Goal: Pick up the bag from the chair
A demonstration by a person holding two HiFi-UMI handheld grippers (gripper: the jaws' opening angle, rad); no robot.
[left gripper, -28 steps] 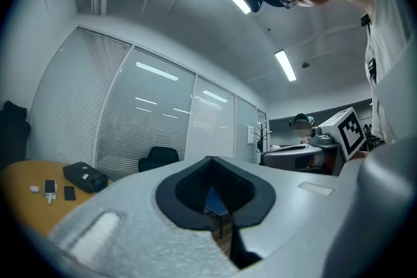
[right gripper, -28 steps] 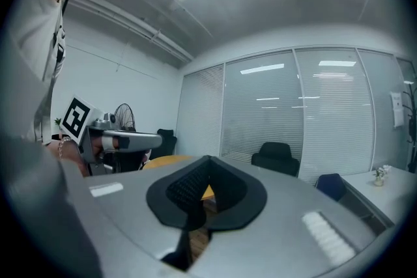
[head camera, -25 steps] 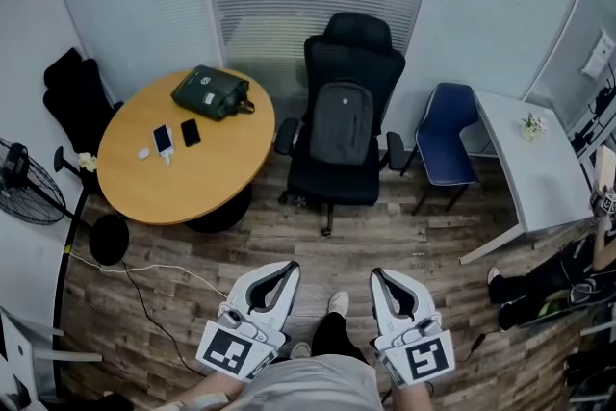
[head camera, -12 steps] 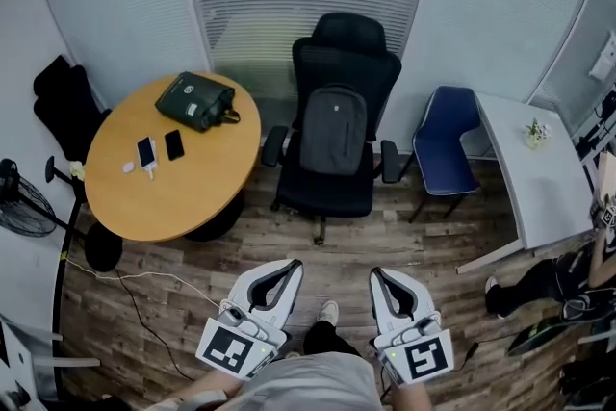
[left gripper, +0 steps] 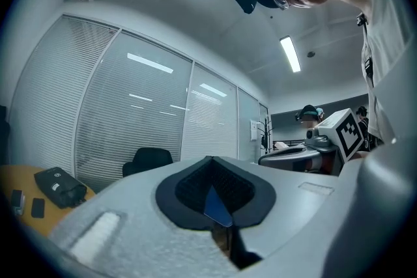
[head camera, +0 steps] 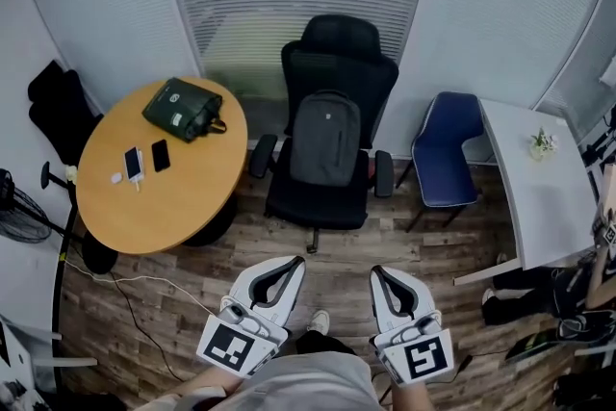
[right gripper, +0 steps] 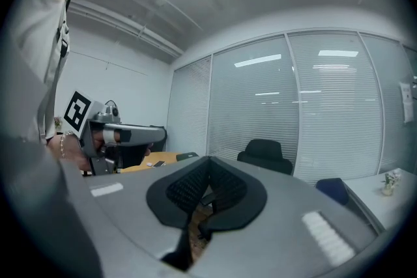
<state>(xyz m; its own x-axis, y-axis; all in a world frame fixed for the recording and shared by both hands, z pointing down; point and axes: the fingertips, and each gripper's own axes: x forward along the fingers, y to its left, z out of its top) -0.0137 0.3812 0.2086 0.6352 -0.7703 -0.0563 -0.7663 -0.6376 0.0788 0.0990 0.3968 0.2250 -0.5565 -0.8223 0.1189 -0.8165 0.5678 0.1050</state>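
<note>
Bright ceiling strip lights (left gripper: 291,54), heavy fisheye distortion, dark corners.

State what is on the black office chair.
A grey backpack stands upright on the seat of the black office chair, leaning against its backrest. It covers the lower backrest and rear of the seat; anything behind it is hidden.

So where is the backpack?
Head view, centre: the backpack sits on the black office chair, between the round wooden table and the blue chair.

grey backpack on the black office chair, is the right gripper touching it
Apart. Head view shows wood floor between the right gripper and the grey backpack.
</note>
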